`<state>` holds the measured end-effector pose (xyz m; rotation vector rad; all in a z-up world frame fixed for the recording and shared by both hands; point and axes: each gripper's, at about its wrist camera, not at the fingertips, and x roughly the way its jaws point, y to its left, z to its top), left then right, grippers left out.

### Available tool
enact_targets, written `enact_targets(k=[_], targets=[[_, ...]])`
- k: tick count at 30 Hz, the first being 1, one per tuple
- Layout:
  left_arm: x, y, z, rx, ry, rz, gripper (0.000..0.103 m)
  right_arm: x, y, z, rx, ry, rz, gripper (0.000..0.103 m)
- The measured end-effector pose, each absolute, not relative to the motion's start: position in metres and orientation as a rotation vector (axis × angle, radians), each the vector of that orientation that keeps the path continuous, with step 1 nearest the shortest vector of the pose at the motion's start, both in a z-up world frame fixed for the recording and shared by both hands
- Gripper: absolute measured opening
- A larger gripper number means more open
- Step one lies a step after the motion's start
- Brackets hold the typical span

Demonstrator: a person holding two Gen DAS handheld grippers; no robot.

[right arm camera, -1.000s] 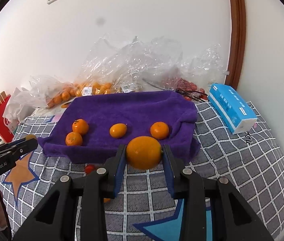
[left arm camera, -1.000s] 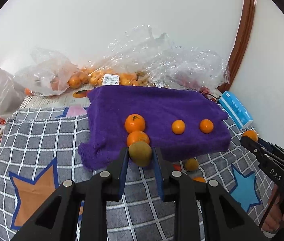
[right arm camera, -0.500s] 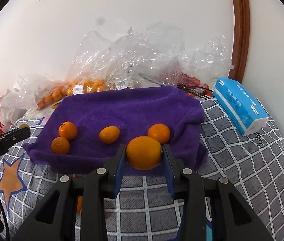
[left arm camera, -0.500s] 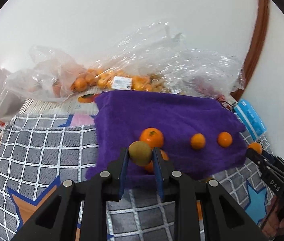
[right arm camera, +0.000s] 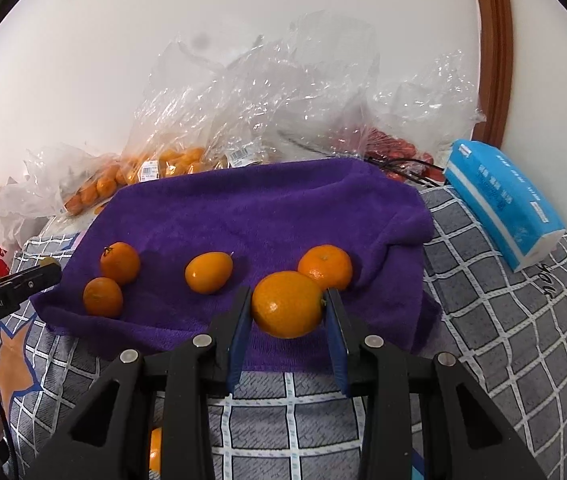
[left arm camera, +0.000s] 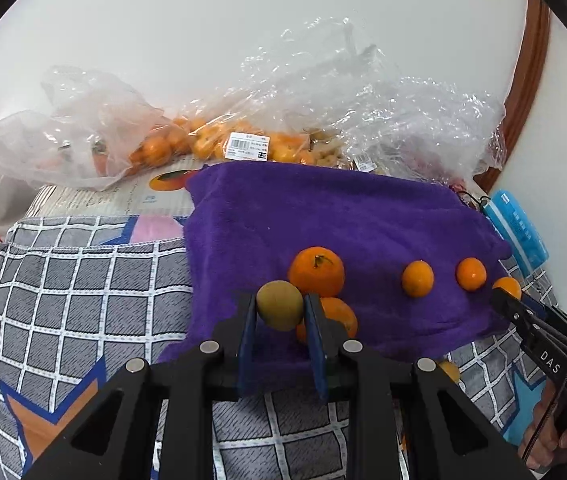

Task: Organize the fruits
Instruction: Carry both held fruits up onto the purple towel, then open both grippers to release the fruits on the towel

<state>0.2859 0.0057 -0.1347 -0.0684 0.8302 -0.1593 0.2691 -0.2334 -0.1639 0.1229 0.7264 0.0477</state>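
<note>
While clamped between blue pads, dull greenish-brown round fruit (left arm camera: 280, 311) held by left gripper (left arm camera: 279, 320); glossy dimpled orange (right arm camera: 287, 305) pinched in right gripper (right arm camera: 287, 312). Both poised over near edge of plush purple towel (right arm camera: 267, 208) spread on grey checked quilt (right arm camera: 483, 320). On the nap, four small smooth tangerines (right arm camera: 209, 273) in a loose row. Beyond: blue tissue pack (right arm camera: 503, 204), crinkled clear plastic bags (right arm camera: 267, 96) of fruit against white wall.

Purple towel (right arm camera: 267, 208), orange mandarins (right arm camera: 120, 262), grey white-checked blanket (right arm camera: 495, 320), blue tissue pack (right arm camera: 503, 204).
</note>
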Motion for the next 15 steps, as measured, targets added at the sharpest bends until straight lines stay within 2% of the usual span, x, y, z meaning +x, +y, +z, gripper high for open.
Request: enact_targets(k=[15], targets=[[0.299, 0.005, -0.159, -0.072, 0.868, -0.142, 0.024, 0.283, -0.228, -0.182, 0.099, 0.738, 0.066, 0.036]])
